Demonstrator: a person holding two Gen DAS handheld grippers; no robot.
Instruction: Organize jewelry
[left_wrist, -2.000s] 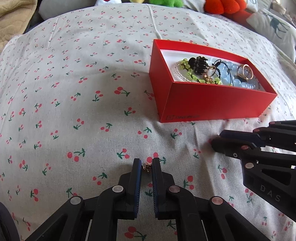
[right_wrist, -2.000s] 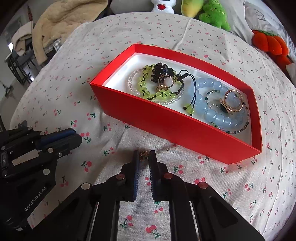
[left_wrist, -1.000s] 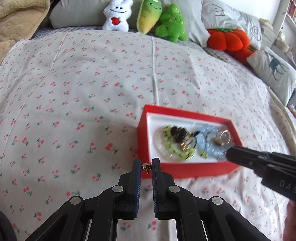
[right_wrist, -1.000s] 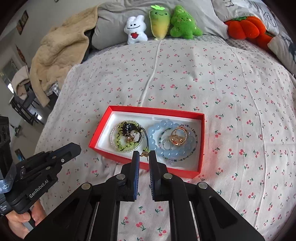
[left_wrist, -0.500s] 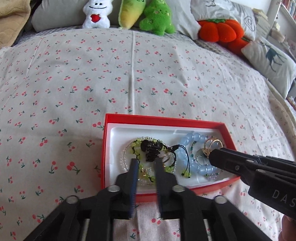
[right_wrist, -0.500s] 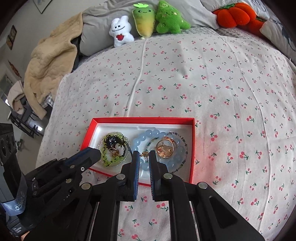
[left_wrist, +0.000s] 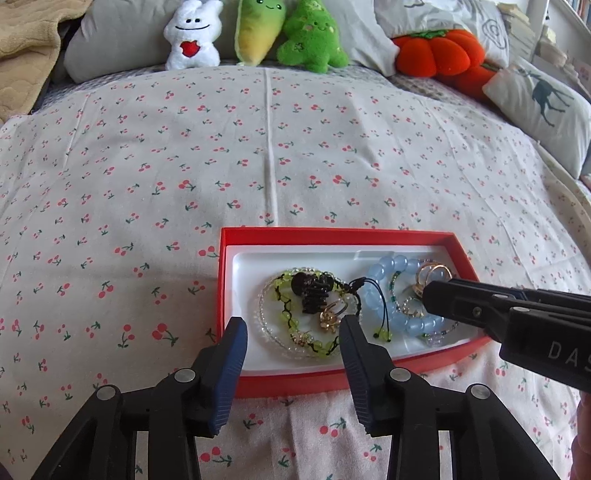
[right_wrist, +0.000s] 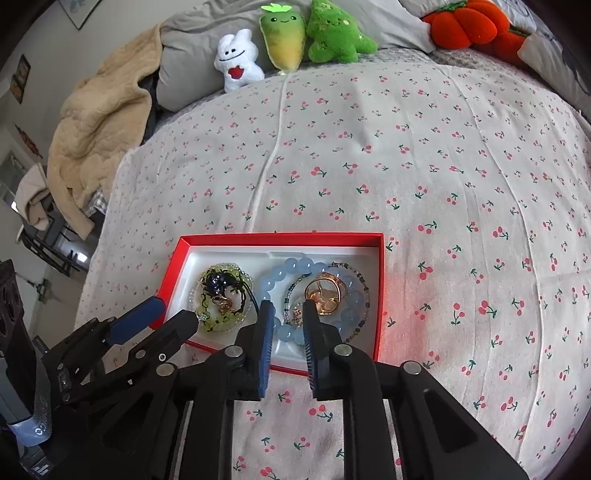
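Left gripper (left_wrist: 290, 330): jaws parted wide, just been opening, nothing pinched between them, poised over the near left part of the red box (left_wrist: 332, 234); right gripper (right_wrist: 288, 314): jaws narrower but apart, likewise just been opening, no item gripped, over the blue bead bracelet (right_wrist: 284, 271). Box contents, both views: green bead bracelet (left_wrist: 286, 321) with a black claw clip (left_wrist: 312, 291) and a gold ring (left_wrist: 332, 314) on the left; blue beads and a larger gold ring (right_wrist: 325, 291) on the right. Left wrist view alone: deer-print pillow (left_wrist: 543, 103) and shelving at far right; a small gold piece (left_wrist: 301, 338) on the green beads. Right wrist view alone: tan quilted blanket (right_wrist: 99, 136), framed pictures on the wall. Surface: cherry-print sheet (left_wrist: 184, 155) on a bed; along its head, a white plush (left_wrist: 192, 35), two green plushes, an orange pumpkin cushion (left_wrist: 439, 53).
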